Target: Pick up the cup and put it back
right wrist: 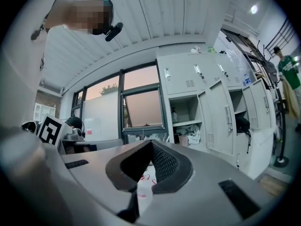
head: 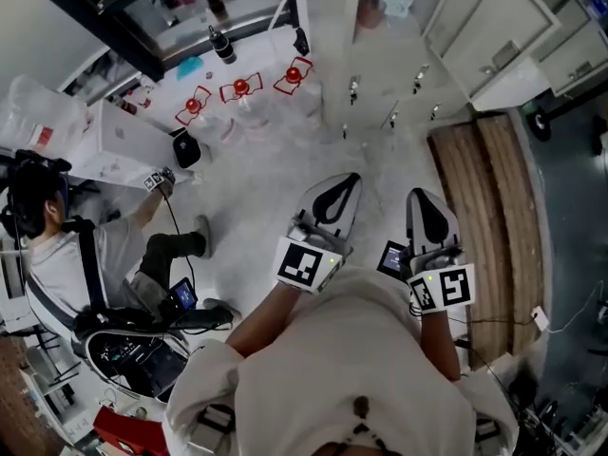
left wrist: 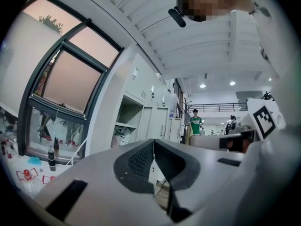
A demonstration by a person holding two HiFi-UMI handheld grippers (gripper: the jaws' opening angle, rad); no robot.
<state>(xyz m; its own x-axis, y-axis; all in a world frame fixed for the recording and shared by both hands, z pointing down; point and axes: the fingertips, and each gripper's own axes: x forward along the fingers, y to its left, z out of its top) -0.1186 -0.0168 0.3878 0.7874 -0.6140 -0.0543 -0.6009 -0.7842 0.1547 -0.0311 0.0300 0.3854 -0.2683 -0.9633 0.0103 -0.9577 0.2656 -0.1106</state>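
The left gripper (left wrist: 154, 141) has its jaws closed tip to tip, with nothing between them. The right gripper (right wrist: 151, 143) is closed the same way and is also empty. Both point level and side by side, held out in front of the person's chest, the right one just beside the left. Each carries its marker cube (head: 309, 264) at the back, near the wrist.

Ahead of the left gripper and off to its left stands a white table (head: 261, 57). Along the table's near edge are three red squares (head: 241, 87), each with a small red round thing on it. A dark bottle (head: 222, 46) stands upright behind them. The table is well apart from both grippers. The cup cannot be picked out with any certainty among the things there.

Ahead of the right gripper is a bank of pale lockers (right wrist: 207, 102), some with doors open. To its right a wooden strip (head: 484, 226) runs along the floor. Far to the left of the left gripper, a seated person (head: 66, 255) reaches a hand toward the table.
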